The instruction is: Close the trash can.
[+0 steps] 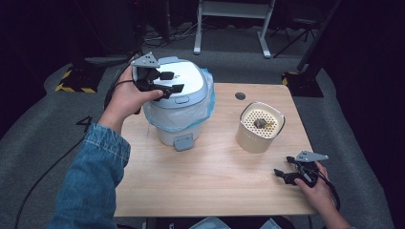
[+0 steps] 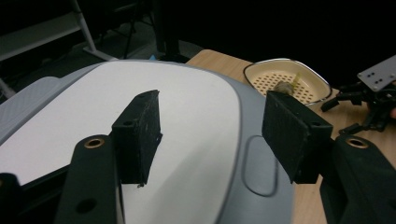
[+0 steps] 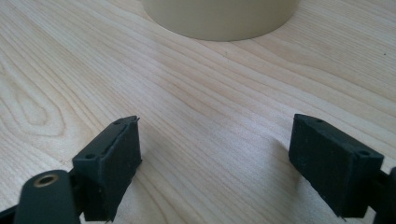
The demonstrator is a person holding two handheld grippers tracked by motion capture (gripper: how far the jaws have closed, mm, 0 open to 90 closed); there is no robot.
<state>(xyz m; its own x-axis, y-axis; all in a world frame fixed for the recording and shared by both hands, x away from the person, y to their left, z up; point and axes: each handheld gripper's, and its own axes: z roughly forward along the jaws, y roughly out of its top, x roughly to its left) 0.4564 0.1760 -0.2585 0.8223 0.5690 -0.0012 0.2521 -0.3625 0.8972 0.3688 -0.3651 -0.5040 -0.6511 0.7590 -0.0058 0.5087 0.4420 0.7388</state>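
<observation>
Nearest the person, at about five o'clock on the table (image 1: pixel 210 186), the right gripper (image 1: pixel 288 172) rested low over bare wood, its jaws spread wide with nothing between them; in the right gripper view its fingers (image 3: pixel 108 164) stood well apart, pointing toward the base of the beige container (image 1: pixel 260 128), which sat near it at about three o'clock with a perforated insert and a small dark object lying in it.

Farther off, at about eleven o'clock, stood the lidded bin (image 1: pixel 180 102), lined with a pale blue bag (image 1: pixel 208 102) whose edge showed beneath the lid (image 2: pixel 187 116). The left gripper (image 1: pixel 168 82) hovered over the white top of that lid, jaws likewise wide apart and holding nothing. From the left gripper view its fingers (image 2: pixel 140 135) appeared just above the surface; whether they touched it could not be told.

The step seemed to be opening the bin. To do it well, the left gripper probably needed to come toward the front edge, where the oval press-button (image 2: pixel 261 163) sat at the lid's six o'clock, and push down squarely with one jaw tip rather than pinch the smooth top, which offered no grip. The idle right gripper could brace the bin's body if it slid.
</observation>
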